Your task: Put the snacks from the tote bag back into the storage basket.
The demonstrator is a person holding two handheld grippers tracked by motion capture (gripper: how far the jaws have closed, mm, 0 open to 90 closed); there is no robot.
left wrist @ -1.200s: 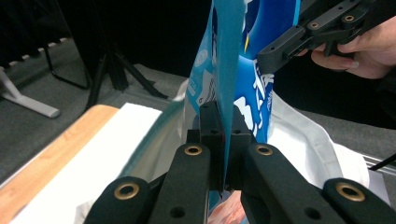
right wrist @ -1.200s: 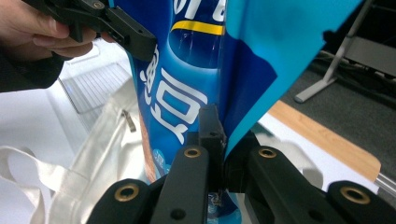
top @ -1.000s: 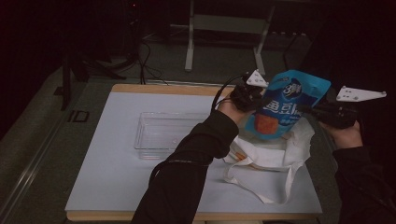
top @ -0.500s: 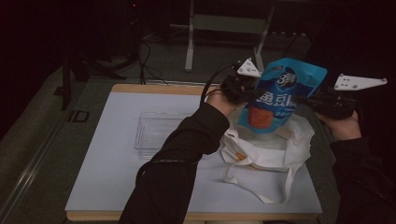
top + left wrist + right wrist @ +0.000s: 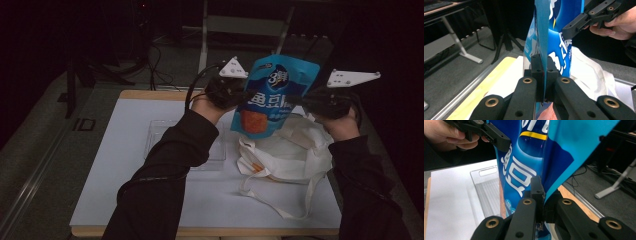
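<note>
Glossy blue pouch [image 5: 272, 97] lifted higher, both grippers clamped

I hold the snack bag [image 5: 272, 95] up in the air between my two grippers: my left gripper [image 5: 239, 93] pinches its left edge, my right gripper [image 5: 306, 100] its right edge. Below the snack bag, on the table [image 5: 125, 200], lies the cloth bag [image 5: 290, 155], toward the right side. The tray [image 5: 215, 155] sits on the table just left of the cloth bag, partly under my left forearm [image 5: 175, 150].
</note>
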